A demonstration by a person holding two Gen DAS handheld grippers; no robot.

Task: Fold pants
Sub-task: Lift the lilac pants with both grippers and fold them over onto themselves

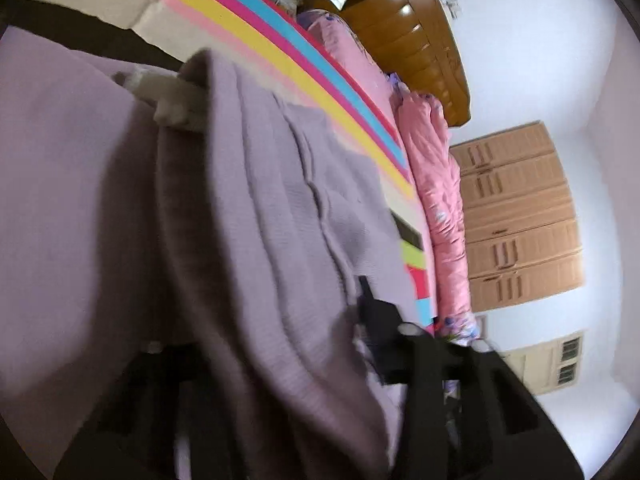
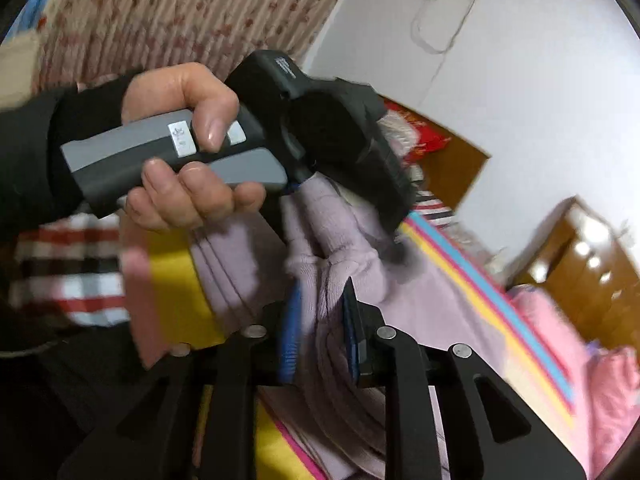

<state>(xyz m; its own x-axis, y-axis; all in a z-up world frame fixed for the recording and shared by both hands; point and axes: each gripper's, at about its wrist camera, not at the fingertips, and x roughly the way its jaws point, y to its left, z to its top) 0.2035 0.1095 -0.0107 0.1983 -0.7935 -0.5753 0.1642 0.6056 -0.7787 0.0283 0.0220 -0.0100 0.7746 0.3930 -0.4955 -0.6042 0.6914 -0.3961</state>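
A: Jaws first: on the right gripper (image 2: 320, 330) both blue-padded fingers (image 2: 289, 340) press a bunched ridge of the lilac pants (image 2: 348, 248) from either side, so that one is clamped on the cloth.

B: And the left gripper (image 1: 280, 360)?

A: Harder. Its own camera is draped in lilac knit; 1 black finger (image 1: 372, 312) shows at the right and the other is buried under the folds. From the right camera, cloth comes out of its nose, but I cannot tell whether the jaws are pinching it or only have it lying between them.

B: Where are the pants overall?

A: Lifted in part between the 2 grippers, close together above the bed (image 2: 500, 304), with the rest trailing on the striped sheet (image 1: 240, 28). A hand (image 2: 188, 152) grips the left tool's grey handle.

B: Progress?

A: My guess is mid-fold. The cloth is gathered and doubled, not laid flat, and no neat stack shows. It still needs laying down, smoothing and probably another fold.
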